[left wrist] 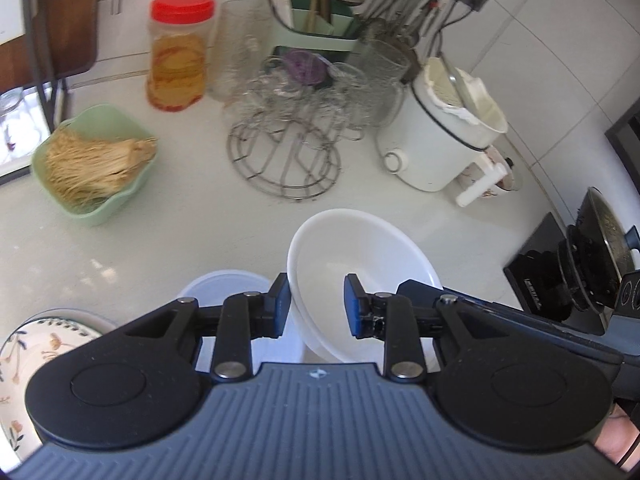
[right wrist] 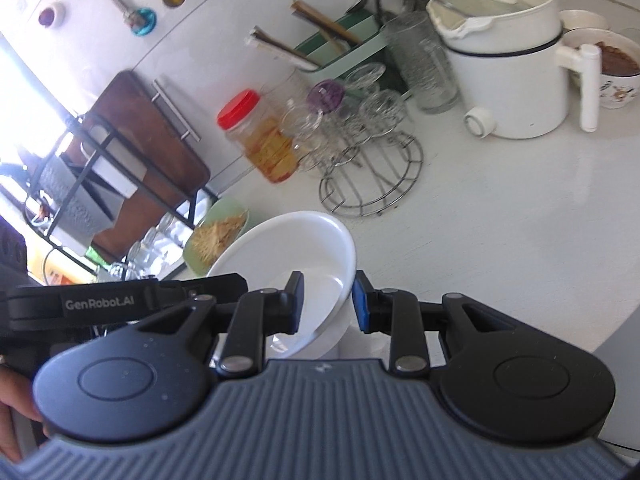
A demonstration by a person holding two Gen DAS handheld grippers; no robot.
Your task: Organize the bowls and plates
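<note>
A plain white bowl [left wrist: 360, 264] is held tilted above the white counter. My left gripper [left wrist: 318, 306] straddles its near rim, one finger [left wrist: 280, 304] outside and one inside, with a gap between the pads. My right gripper [right wrist: 327, 300] straddles the opposite rim of the same bowl [right wrist: 288, 248] in the same way. A second white bowl [left wrist: 224, 284] sits below on the left. A floral plate [left wrist: 24, 352] lies at the lower left.
A green dish of dry noodles [left wrist: 96, 160], a red-lidded jar [left wrist: 180, 52], a wire rack of glass cups [left wrist: 288, 136] and a white electric pot [left wrist: 444, 132] stand on the counter. A black stove with a pan [left wrist: 576, 276] is on the right.
</note>
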